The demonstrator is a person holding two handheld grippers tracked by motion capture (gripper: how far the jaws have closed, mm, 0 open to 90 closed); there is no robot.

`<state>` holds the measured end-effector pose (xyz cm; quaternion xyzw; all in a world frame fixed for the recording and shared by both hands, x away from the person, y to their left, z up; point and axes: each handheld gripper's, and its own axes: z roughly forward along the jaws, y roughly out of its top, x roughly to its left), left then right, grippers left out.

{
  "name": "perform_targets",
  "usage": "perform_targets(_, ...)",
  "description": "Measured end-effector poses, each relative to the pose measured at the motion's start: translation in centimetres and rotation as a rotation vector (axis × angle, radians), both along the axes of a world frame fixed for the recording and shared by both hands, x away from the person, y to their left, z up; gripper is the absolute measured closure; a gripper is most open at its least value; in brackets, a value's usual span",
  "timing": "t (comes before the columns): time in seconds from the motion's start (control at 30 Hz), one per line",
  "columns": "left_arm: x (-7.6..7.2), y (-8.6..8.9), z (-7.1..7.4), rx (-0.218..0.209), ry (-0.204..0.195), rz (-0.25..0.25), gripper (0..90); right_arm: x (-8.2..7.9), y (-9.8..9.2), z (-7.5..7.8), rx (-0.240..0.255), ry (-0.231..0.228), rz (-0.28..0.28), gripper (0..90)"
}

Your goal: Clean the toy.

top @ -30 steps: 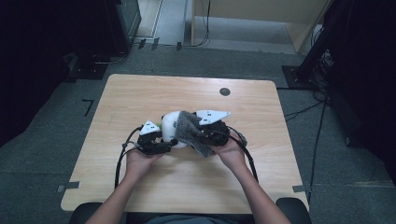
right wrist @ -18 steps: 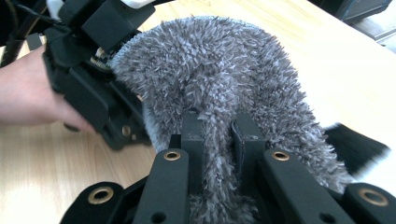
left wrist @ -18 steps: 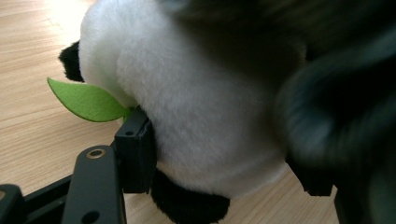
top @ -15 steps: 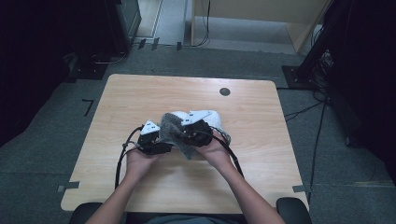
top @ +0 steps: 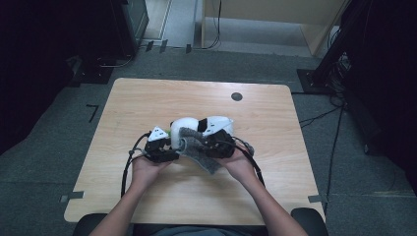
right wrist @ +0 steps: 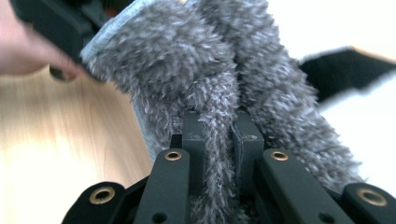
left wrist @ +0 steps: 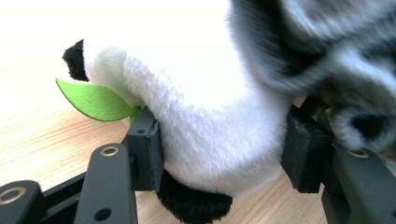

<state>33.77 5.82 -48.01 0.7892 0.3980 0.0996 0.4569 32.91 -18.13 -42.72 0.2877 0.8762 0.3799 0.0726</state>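
Panda plush (left wrist: pixel 205 116): white fluffy body, black ear and black paw patches, green felt leaf at its side. Sits on the worktop (top: pixel 147 98), near the middle, toward the person's edge. Grey shaggy cloth (right wrist: pixel 219 79) draped over the plush, long fuzzy pile, paler smooth backing at one edge, one corner trailing onto the worktop beside the plush. Left tongs (left wrist: pixel 219 154) have just been closing, pads pressed into the plush's white body on both sides. Right tongs (right wrist: pixel 219 140) clenched on a fold of the grey cloth, just beside the plush.
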Motion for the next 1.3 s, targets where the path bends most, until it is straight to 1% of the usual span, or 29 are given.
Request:
perform_targets(0.13,0.0,0.0,0.1,0.003,-0.002,-0.005,41.4,-0.7,-2.1,0.0,-0.005,0.030,-0.007,79.5)
perform_targets(0.3,0.1,0.1,0.2,0.006,0.000,-0.011,41.6,-1.2,-4.2,0.0,0.011,0.060,-0.023,79.4)
perform_targets(0.47,0.2,0.2,0.2,0.005,0.002,-0.013,41.8,-1.7,-6.0,-0.2,0.010,0.069,-0.043,79.3)
perform_targets(0.57,0.3,0.2,0.2,0.003,0.003,-0.012,41.8,-2.0,-7.4,-0.3,0.004,0.076,-0.069,79.2)
perform_targets(0.6,0.3,0.2,0.2,0.003,0.003,-0.011,41.7,-2.1,-7.7,-0.3,0.007,0.082,-0.078,79.3)
perform_targets(0.67,0.3,0.2,0.2,0.005,0.002,-0.009,41.6,-2.2,-7.9,-0.4,0.016,0.090,-0.074,79.3)
perform_targets(0.77,0.2,0.2,0.2,0.005,0.003,-0.008,41.4,-2.5,-7.6,-0.3,0.027,0.088,-0.022,79.2)
perform_targets(0.8,0.3,0.2,0.2,0.005,0.002,-0.008,41.4,-2.6,-7.2,-0.3,0.036,0.092,0.003,79.2)
perform_targets(0.87,0.3,0.2,0.2,0.003,0.003,-0.006,41.4,-2.8,-6.6,-0.2,0.031,0.087,0.028,79.2)
perform_targets(0.97,0.2,0.2,0.2,0.006,0.003,-0.006,41.4,-3.1,-5.3,-0.3,0.029,0.092,0.066,79.2)
perform_targets(1.0,0.2,0.1,0.2,0.006,0.003,-0.005,41.4,-3.2,-4.6,-0.4,0.022,0.091,0.086,79.2)
perform_targets(1.17,0.2,0.1,0.3,0.006,0.005,-0.003,41.4,-3.2,-2.4,-1.1,0.000,0.121,0.147,79.2)
perform_targets(1.2,0.2,0.1,0.3,0.005,0.005,-0.003,41.4,-3.2,-1.8,-1.4,-0.013,0.134,0.157,79.2)
perform_targets(1.3,0.3,0.0,0.4,0.005,0.006,-0.003,41.4,-2.9,-0.4,-2.1,-0.040,0.148,0.194,79.2)
